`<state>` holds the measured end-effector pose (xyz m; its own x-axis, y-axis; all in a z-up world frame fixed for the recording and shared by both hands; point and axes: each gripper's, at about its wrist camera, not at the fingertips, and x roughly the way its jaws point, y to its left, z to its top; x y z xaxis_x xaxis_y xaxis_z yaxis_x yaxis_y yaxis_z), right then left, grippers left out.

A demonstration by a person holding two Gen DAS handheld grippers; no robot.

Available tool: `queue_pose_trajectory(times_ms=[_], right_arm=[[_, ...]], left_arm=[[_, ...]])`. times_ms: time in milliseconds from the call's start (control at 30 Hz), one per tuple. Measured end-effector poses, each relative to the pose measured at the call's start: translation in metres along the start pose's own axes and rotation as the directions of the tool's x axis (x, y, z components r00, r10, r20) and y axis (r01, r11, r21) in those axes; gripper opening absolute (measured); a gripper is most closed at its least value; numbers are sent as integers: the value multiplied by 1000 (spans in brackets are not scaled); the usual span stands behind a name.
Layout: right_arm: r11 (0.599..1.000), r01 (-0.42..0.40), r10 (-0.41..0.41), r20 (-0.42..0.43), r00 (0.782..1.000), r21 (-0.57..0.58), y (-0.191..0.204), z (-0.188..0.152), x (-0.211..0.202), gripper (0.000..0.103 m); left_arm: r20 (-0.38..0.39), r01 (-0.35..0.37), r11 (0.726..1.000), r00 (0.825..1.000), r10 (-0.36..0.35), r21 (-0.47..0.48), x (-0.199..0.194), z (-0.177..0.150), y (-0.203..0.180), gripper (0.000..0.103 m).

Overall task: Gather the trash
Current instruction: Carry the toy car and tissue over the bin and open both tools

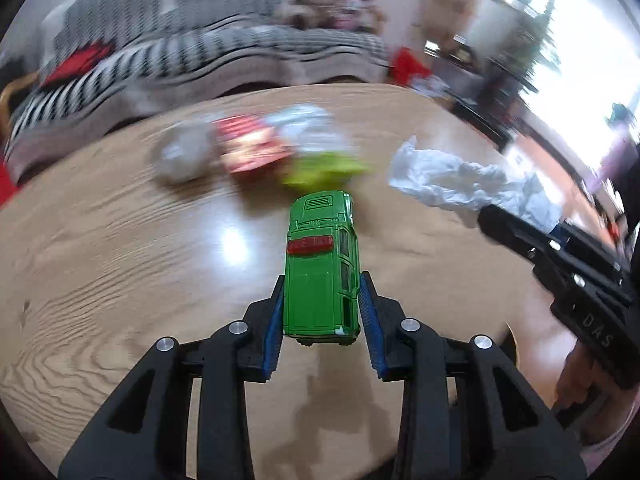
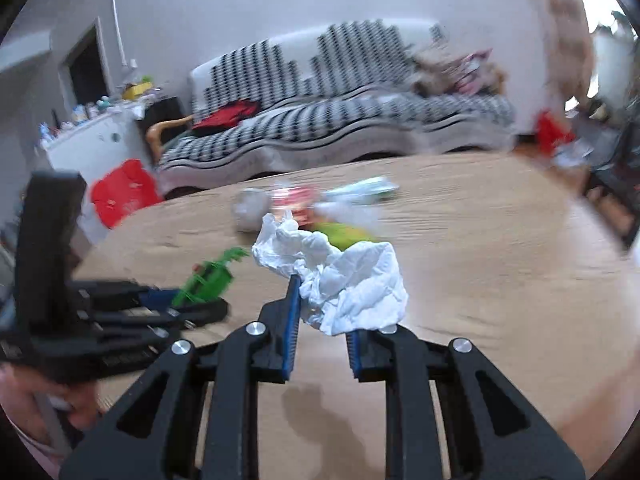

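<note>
My left gripper (image 1: 322,284) is shut on a green toy car (image 1: 322,264) with a red roof bar, held above the wooden table (image 1: 120,240). My right gripper (image 2: 324,300) is shut on a crumpled white tissue (image 2: 340,276), held above the table; the tissue also shows in the left wrist view (image 1: 460,180) at the right gripper's tip. A blurred pile lies further back on the table: a grey crumpled ball (image 1: 180,156), a red wrapper (image 1: 250,144), a yellow-green wrapper (image 1: 320,168) and a pale packet (image 1: 308,124). The left gripper with the car shows in the right wrist view (image 2: 208,280).
A sofa with a black-and-white cover (image 2: 340,120) stands behind the table. A red bag (image 2: 124,192) sits on the floor at the left, next to a white cabinet (image 2: 92,148). Dark furniture (image 1: 500,60) stands at the right by a bright window.
</note>
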<state>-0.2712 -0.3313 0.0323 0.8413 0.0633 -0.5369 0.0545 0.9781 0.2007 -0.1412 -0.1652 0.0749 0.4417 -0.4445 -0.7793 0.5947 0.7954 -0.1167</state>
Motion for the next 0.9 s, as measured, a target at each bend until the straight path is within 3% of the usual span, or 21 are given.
queue_pose_trajectory(times_ms=[133, 267, 333, 433, 533, 700, 900], right_arm=[[987, 122, -121, -16, 993, 101, -72, -47, -75, 21], [966, 203, -188, -107, 976, 159, -126, -109, -105, 21], [959, 206, -176, -162, 971, 192, -146, -133, -101, 21], [945, 220, -150, -277, 949, 241, -181, -174, -74, 21], [923, 213, -83, -373, 924, 320, -206, -207, -43, 21], [910, 214, -38, -444, 895, 354, -218, -231, -12, 21], [893, 239, -19, -498, 867, 381, -225, -243, 16, 21]], left_arm=[[-46, 127, 981, 992, -121, 147, 1, -5, -103, 34], [-141, 183, 948, 979, -151, 259, 30, -30, -183, 34], [-224, 229, 935, 960, -169, 273, 56, -50, -215, 34], [-366, 275, 922, 916, -164, 274, 109, -82, -250, 34], [-470, 255, 923, 877, -95, 289, 162, -107, -261, 34], [-539, 216, 930, 842, -23, 298, 212, -126, -250, 34], [-568, 231, 925, 823, -21, 302, 230, -133, -248, 34]])
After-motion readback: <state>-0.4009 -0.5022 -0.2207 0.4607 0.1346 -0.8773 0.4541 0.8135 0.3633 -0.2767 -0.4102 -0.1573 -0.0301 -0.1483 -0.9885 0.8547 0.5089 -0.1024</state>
